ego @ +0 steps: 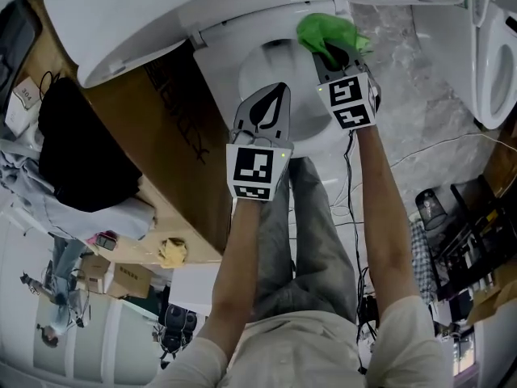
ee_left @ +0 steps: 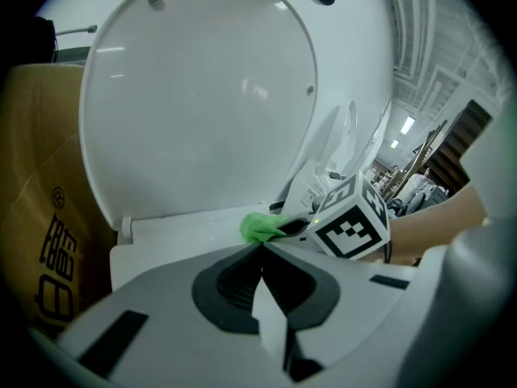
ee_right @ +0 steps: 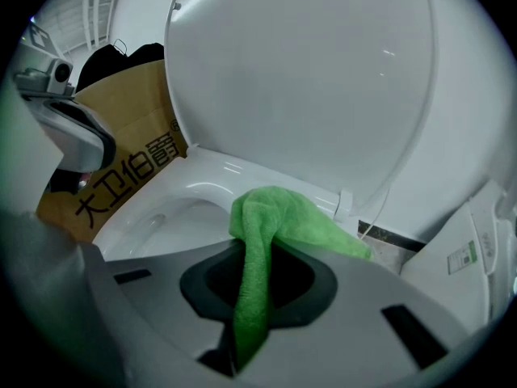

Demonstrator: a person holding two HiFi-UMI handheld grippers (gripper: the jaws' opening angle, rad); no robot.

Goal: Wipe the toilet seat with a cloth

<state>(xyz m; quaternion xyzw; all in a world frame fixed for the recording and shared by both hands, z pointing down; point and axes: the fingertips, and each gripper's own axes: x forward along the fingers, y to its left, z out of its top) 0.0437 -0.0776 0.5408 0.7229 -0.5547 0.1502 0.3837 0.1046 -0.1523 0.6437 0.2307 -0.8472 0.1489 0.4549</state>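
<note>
The white toilet (ego: 242, 59) stands with its lid (ego: 129, 14) raised, and the lid fills the top of both gripper views (ee_left: 202, 95) (ee_right: 307, 71). A green cloth (ego: 327, 31) lies on the back right of the seat rim (ee_right: 210, 164), next to the hinge. My right gripper (ego: 331, 52) is shut on the cloth (ee_right: 275, 217), which hangs down between its jaws. My left gripper (ego: 263, 107) hovers over the front of the bowl (ego: 275, 67), jaws shut with nothing in them. In the left gripper view the cloth (ee_left: 260, 227) and the right gripper's marker cube (ee_left: 349, 221) show just past the left gripper (ee_left: 262, 247).
A brown cardboard box (ego: 174, 128) stands tight against the toilet's left side, with a black bag (ego: 81, 144) beyond it. A second white toilet (ego: 493, 63) is at the right across marble floor (ego: 404, 79). Cables (ego: 428, 148) run over the floor.
</note>
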